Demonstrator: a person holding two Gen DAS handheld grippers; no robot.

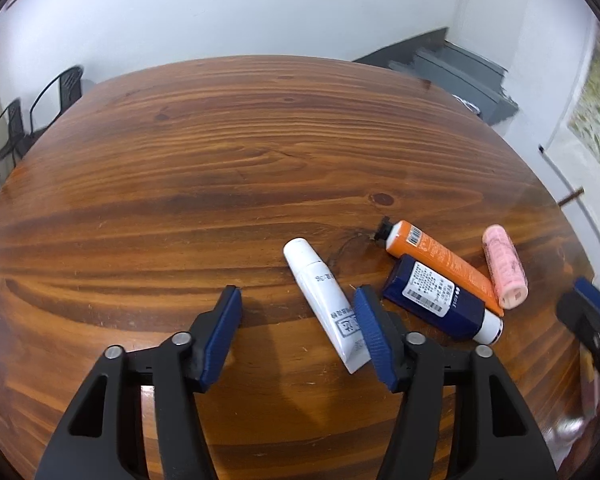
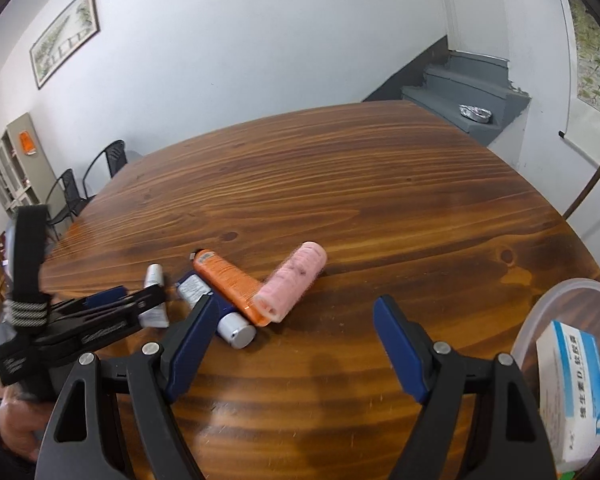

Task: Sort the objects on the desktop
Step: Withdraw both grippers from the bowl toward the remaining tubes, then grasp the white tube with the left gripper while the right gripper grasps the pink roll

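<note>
Four items lie together on the wooden table (image 1: 220, 160): a white tube (image 1: 324, 300), an orange tube (image 1: 440, 256), a navy tube with a white cap (image 1: 436, 296) and a pink roll (image 1: 504, 268). My left gripper (image 1: 298, 292) stands open over the white tube's lower end. The tube lies against the right pad, with a wide gap to the left pad. In the right wrist view my right gripper (image 2: 296, 302) is open and empty, just short of the pink roll (image 2: 296, 276), the orange tube (image 2: 228, 280) and the navy tube (image 2: 204, 292). The left gripper (image 2: 136, 296) straddles the white tube (image 2: 154, 276) there.
A translucent plastic tub (image 2: 560, 300) at the table's near right holds a blue-and-white medicine box (image 2: 572, 392). A person's hand (image 2: 8, 420) holds the left gripper. Black chairs (image 2: 100, 168) stand beyond the far left edge, grey steps (image 2: 460, 84) behind the table.
</note>
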